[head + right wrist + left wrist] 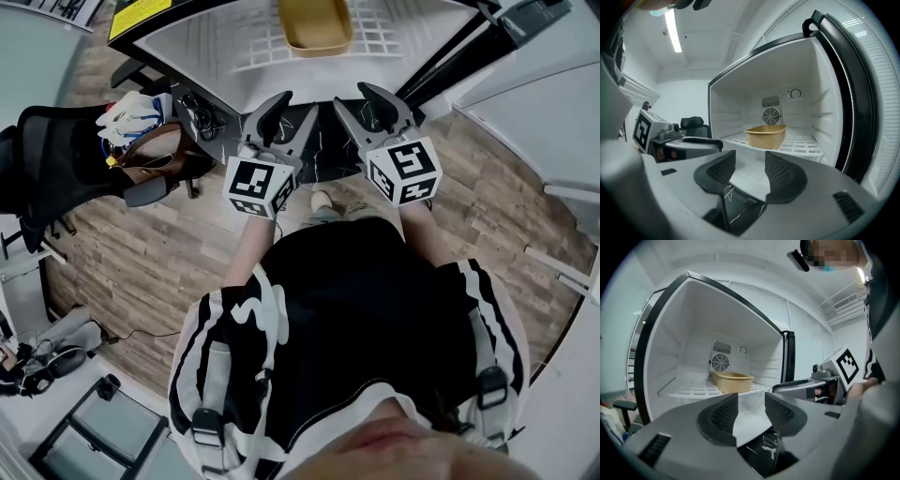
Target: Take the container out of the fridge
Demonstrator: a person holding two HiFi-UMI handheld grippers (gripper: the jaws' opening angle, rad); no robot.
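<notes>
One tan rectangular plastic container (316, 26) sits on the white wire shelf (384, 33) of the open white fridge (825, 93); the head view cuts off its far end. Your two grippers, left gripper (298, 103) and right gripper (352, 96), have their jaws apart and empty, short of the shelf.

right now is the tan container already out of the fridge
No, the tan container sits on the wire shelf inside the open fridge.

Tan container (766, 136) – white fridge (740, 112), black door rim; wood-grain floor (141, 253).
</notes>
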